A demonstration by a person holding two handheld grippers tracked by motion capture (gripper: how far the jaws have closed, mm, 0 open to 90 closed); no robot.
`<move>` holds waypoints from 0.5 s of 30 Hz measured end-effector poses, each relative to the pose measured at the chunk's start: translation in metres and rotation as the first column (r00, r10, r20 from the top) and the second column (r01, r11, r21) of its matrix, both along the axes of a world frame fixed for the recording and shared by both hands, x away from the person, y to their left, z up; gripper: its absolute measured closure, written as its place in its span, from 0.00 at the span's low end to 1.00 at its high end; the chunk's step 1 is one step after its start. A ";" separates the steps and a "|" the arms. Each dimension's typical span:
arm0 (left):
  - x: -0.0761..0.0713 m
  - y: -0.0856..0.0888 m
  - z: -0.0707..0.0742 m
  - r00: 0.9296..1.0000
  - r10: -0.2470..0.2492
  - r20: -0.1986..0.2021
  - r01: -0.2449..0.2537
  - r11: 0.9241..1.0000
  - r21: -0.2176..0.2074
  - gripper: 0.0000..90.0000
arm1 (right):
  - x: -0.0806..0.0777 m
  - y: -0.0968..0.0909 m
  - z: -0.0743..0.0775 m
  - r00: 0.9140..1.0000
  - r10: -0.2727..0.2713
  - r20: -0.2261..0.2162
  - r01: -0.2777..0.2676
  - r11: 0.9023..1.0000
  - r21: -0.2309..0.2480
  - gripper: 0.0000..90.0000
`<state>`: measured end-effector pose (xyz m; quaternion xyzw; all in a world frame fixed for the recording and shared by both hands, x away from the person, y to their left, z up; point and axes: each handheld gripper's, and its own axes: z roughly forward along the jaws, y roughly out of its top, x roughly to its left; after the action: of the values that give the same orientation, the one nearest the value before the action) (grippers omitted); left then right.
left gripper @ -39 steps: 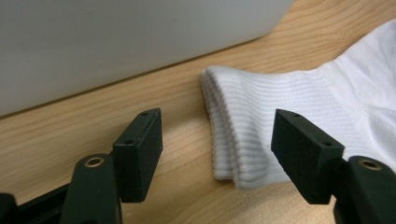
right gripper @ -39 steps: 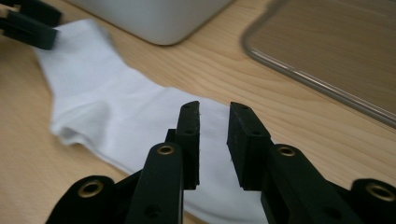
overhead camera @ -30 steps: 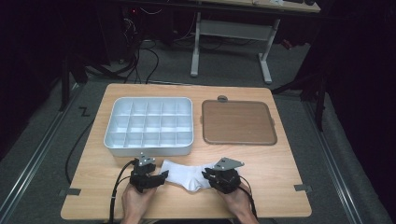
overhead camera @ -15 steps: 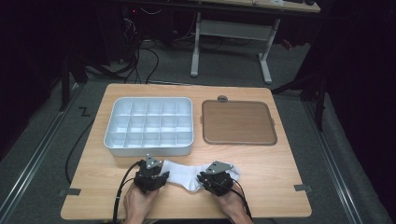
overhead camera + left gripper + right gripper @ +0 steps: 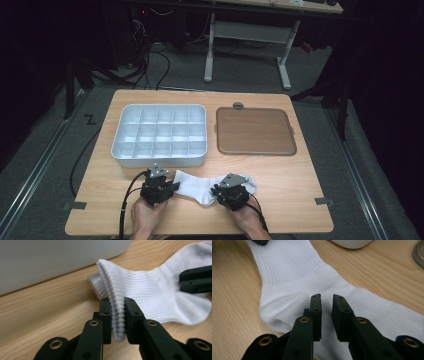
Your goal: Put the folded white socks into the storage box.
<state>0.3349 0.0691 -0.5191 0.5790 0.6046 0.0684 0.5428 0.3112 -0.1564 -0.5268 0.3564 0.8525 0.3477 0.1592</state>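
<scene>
White sock lying flat at the bench's near edge, long axis left to right, ribbed cuff leftward, left gripper fingers just closed, pinching the cuff, right gripper fingers nearly closed over the foot.

The high view looked forward and down from above the person's side, taking in the whole table from well back. The left gripper view sat low and very close, facing along its jaws at the ribbed cuff of the white sock. The right gripper view hovered just over the sock's foot, and all three views shared that sock.
</scene>
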 end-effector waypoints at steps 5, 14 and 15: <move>-0.001 0.005 0.013 1.000 0.000 0.021 0.000 0.999 -0.040 0.87 | -0.001 0.003 0.000 1.000 0.008 0.001 -0.008 1.000 -0.007 0.88; -0.003 0.012 0.032 0.998 0.002 0.059 0.003 0.996 -0.092 0.87 | 0.000 0.015 0.000 0.999 0.037 -0.004 -0.037 0.999 -0.006 0.88; -0.004 0.013 0.034 0.998 0.006 0.060 0.000 0.994 -0.105 0.87 | 0.000 0.015 0.000 0.999 0.037 -0.004 -0.037 0.999 -0.006 0.88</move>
<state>0.3313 0.0817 -0.4852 0.5465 0.5914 0.0548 0.5904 0.3116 -0.1411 -0.5267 0.3410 0.8602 0.3473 0.1520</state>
